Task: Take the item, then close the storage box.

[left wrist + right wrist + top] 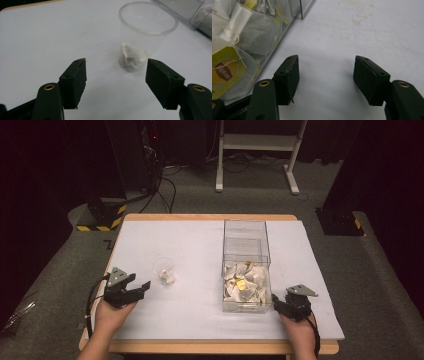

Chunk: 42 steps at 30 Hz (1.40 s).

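A clear plastic cup (164, 270) stands upright on the white table cover (190, 245), with a white tea bag (131, 58) lying at its bottom. My left gripper (140, 287) sits a short way to the left of the cup, pointing at it, jaws open and empty; in the left gripper view the cup (147, 32) rises just beyond the jaws. A clear box (246, 270) right of centre holds several tea bags (245, 285), one with a yellow tag (224, 68). My right gripper (280, 306) rests by the box's near right corner, open, nothing between its jaws.
The box's far half (245, 237) has nothing in it. Beyond the table's wooden far edge (210, 217) are a white stand's legs (255, 150), cables and a black-and-yellow striped base (100, 217) on grey carpet.
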Available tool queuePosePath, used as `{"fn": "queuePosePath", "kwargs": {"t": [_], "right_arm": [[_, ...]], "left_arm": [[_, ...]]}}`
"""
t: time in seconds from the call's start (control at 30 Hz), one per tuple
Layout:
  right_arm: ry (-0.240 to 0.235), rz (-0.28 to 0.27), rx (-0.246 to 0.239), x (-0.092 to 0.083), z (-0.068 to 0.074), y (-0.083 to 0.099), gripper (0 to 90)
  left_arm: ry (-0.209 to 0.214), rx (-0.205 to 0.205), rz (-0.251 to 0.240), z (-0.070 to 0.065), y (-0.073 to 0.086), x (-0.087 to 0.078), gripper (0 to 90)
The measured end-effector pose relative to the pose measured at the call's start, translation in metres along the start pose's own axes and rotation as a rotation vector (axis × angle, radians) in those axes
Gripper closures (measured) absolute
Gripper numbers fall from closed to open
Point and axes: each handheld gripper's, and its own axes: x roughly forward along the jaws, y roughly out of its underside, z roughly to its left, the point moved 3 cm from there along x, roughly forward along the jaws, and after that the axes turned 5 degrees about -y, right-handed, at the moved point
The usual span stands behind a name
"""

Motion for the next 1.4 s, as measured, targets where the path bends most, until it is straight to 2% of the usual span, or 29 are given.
{"fn": "queuePosePath", "kwargs": {"t": [0.03,0.07,0.1,0.13,0.17,0.3,0.4,0.5,0.63,0.67,0.77,0.8,0.97,1.4], "right_arm": [[0.000,0.000,0.000,0.000,0.000,0.000,38.1],[0.000,0.000,0.000,0.000,0.000,0.000,38.1],[0.000,0.000,0.000,0.000,0.000,0.000,38.1],[0.000,0.000,0.000,0.000,0.000,0.000,38.1],[0.002,0.002,-0.001,0.000,0.000,0.000,38.1],[0.001,0.000,0.000,0.000,0.000,0.000,38.0],[0.003,-0.001,-0.001,0.000,0.000,0.000,38.0],[-0.002,0.001,0.005,0.000,0.000,0.000,38.0],[-0.002,0.001,0.005,0.000,0.000,0.000,38.0],[-0.002,0.001,0.005,0.000,0.000,0.000,38.0],[-0.002,0.001,0.005,0.000,0.000,0.000,38.0],[-0.002,0.001,0.005,0.000,0.000,0.000,38.0],[0.010,0.000,-0.001,0.000,0.001,0.000,36.9],[-0.014,0.009,0.008,0.001,-0.001,-0.001,33.8]], "left_arm": [[0.001,-0.001,0.013,0.001,0.006,0.003,32.0],[0.001,-0.001,0.013,0.001,0.006,0.003,31.3],[-0.004,0.004,0.039,0.002,0.014,0.006,30.2],[-0.004,0.004,0.039,0.002,0.014,0.006,29.9],[-0.016,0.017,0.070,0.002,0.022,0.011,28.9],[-0.025,0.015,0.096,0.002,0.029,0.015,27.0],[-0.066,0.036,0.121,0.005,0.035,0.016,25.8],[-0.069,0.020,0.119,0.007,0.038,0.016,24.7],[-0.070,0.018,0.124,0.008,0.043,0.019,24.2],[-0.053,-0.010,0.119,0.010,0.047,0.021,23.9],[-0.051,-0.014,0.121,0.008,0.047,0.022,22.4],[-0.062,0.002,0.121,0.007,0.047,0.022,22.4],[-0.062,-0.001,0.118,0.007,0.048,0.022,21.6],[-0.070,0.000,0.115,0.006,0.048,0.022,21.5]]}}
